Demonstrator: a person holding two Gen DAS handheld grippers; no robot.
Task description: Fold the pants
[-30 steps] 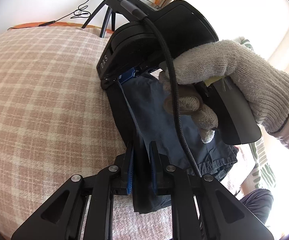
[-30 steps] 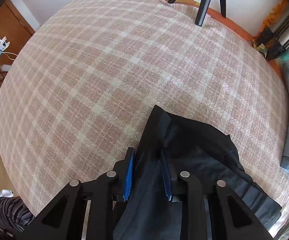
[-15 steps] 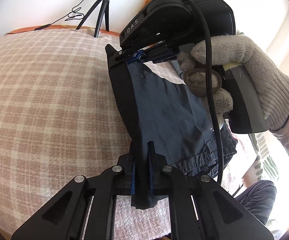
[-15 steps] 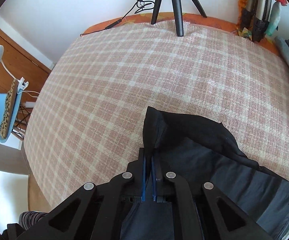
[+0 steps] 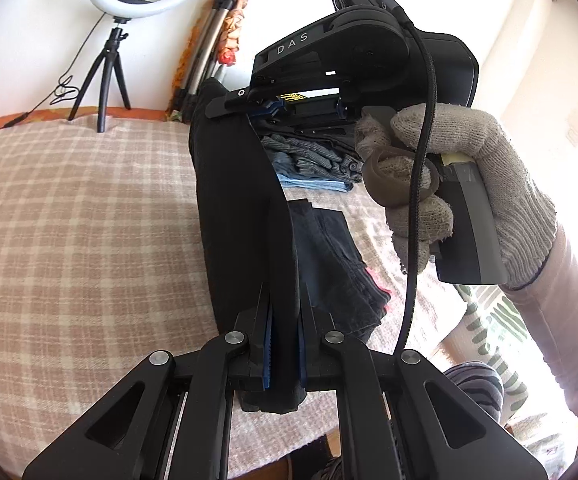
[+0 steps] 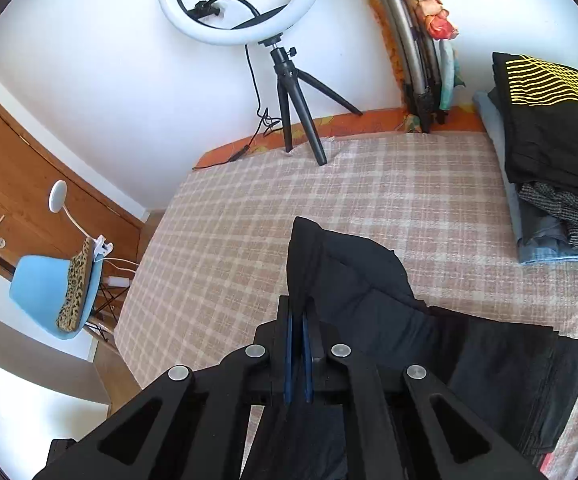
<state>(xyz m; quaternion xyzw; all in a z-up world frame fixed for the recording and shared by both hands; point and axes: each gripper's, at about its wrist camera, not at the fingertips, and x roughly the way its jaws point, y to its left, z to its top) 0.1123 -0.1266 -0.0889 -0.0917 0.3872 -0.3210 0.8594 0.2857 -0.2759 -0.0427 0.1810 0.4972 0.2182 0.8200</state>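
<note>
Both grippers are clamped on the black pants (image 5: 245,216), which now hang well above the plaid-covered bed (image 5: 69,220) instead of lying low on it as a second ago. The left gripper (image 5: 283,344) pinches one end of a stretched edge of the pants between its blue pads; the right gripper (image 5: 265,108), held in a gloved hand (image 5: 461,184), grips the other end, higher and farther off than before. From the right wrist view, the right gripper (image 6: 297,356) is closed tight on a fold of cloth, where a second ago its jaws stood apart around it. The rest of the pants (image 6: 489,360) trails down to the bed. With the lift, a ring light on a tripod (image 6: 241,4) and a stack of folded clothes (image 6: 549,152) have come fully into sight.
</note>
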